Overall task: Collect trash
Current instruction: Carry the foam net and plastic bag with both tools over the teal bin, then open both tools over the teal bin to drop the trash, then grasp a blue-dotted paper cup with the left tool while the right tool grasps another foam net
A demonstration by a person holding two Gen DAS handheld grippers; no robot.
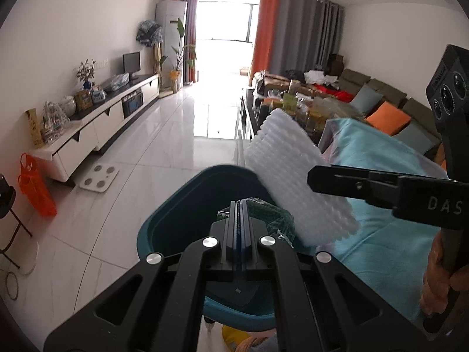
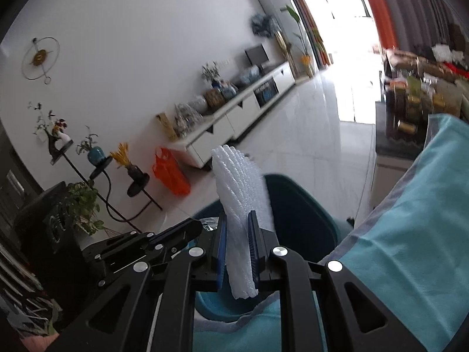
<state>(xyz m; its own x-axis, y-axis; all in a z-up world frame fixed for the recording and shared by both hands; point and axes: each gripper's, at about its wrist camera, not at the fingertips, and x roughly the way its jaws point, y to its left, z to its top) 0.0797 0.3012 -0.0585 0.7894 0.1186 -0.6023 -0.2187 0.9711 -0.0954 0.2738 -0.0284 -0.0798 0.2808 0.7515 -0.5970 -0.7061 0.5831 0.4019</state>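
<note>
Long living room with a glossy pale tiled floor [image 1: 164,146]. A white TV cabinet [image 1: 96,126] runs along the left wall, cluttered on top; an orange plastic bag [image 1: 35,187] stands at its near end and a white bathroom scale [image 1: 99,177] lies on the tiles beside it. A cluttered coffee table [image 2: 410,108] and a sofa [image 1: 390,99] with cushions fill the right side. A teal cloth [image 1: 378,176] drapes over a surface just beside both grippers. Directly below sits a dark teal bin [image 1: 187,205], its mouth open upward. The left gripper [image 1: 241,214] has its jaws pressed together on a crinkled clear-green plastic wrapper [image 1: 278,217], held over the bin. The right gripper [image 2: 238,228], jaws narrowly apart, clamps a folded white foam sheet [image 2: 243,187], which stands up above the bin's rim, touching the wrapper's side in the left wrist view.
</note>
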